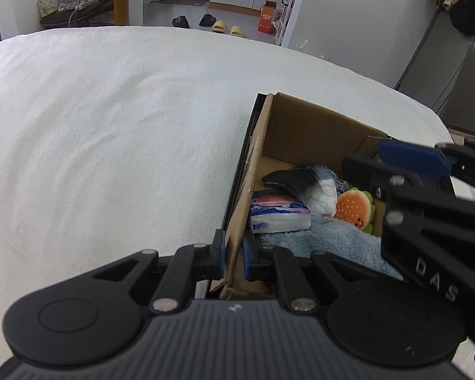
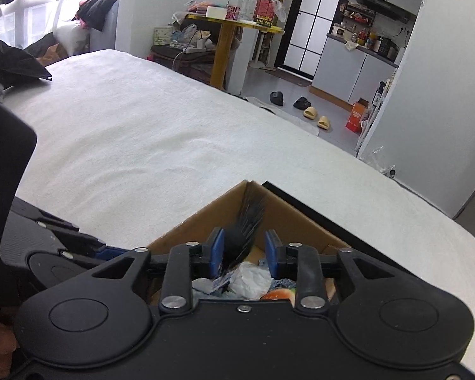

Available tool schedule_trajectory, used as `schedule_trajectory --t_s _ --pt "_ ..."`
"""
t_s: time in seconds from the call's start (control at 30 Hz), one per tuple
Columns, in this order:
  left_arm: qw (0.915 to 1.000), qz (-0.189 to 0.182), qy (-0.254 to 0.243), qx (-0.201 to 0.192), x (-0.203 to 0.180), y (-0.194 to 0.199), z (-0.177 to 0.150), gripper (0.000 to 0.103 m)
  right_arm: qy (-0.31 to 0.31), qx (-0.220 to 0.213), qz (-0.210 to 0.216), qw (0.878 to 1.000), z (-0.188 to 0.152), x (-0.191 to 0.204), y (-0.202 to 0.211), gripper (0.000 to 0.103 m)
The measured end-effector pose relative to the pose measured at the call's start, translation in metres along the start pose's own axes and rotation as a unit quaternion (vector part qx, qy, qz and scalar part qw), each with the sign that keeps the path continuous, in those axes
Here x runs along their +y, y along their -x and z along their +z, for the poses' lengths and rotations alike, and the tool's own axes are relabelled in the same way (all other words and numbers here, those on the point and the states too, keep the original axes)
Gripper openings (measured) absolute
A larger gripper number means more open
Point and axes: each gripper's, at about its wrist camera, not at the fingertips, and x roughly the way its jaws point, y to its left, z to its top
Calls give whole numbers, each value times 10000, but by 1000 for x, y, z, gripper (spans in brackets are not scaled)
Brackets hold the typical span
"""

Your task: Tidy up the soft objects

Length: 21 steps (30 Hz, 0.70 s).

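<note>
An open cardboard box [image 1: 300,126] sits on the white bed. My left gripper [image 1: 232,255] is shut on the box's near-left wall, one blue pad on each side of the cardboard. Inside lie a blue towel [image 1: 326,240], a tissue pack [image 1: 278,212], a burger plush [image 1: 354,209] and a black-and-white soft item [image 1: 304,183]. My right gripper [image 2: 244,251] hovers over the box [image 2: 205,221] with its jaws apart. A blurred black part of that soft item [image 2: 247,224] shows between its pads, with a gap at the right pad. The left gripper [image 2: 101,248] shows at the left of that view.
The white bed cover [image 1: 110,126] spreads wide to the left and behind the box. Past the bed's far edge are slippers [image 2: 316,117], an orange carton [image 2: 356,117] and a cluttered yellow table [image 2: 224,22]. A dark garment [image 2: 12,63] lies at the bed's far left.
</note>
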Motion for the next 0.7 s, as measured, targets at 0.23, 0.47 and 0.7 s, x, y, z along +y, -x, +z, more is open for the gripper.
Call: schedule_trajectory --t_s 0.23,0.47,0.7 --pt "10000 40 -15 17 0 -2 -1 10 -55 74 19 10000 -8 -4 7 31" --pt "9998 157 -109 33 -5 1 2 13 -218 139 -53 9997 -14 -11 14 35" --pt "9982 272 -531 -76 -20 17 7 16 -586 187 -170 9980 -22 -26 26 43"
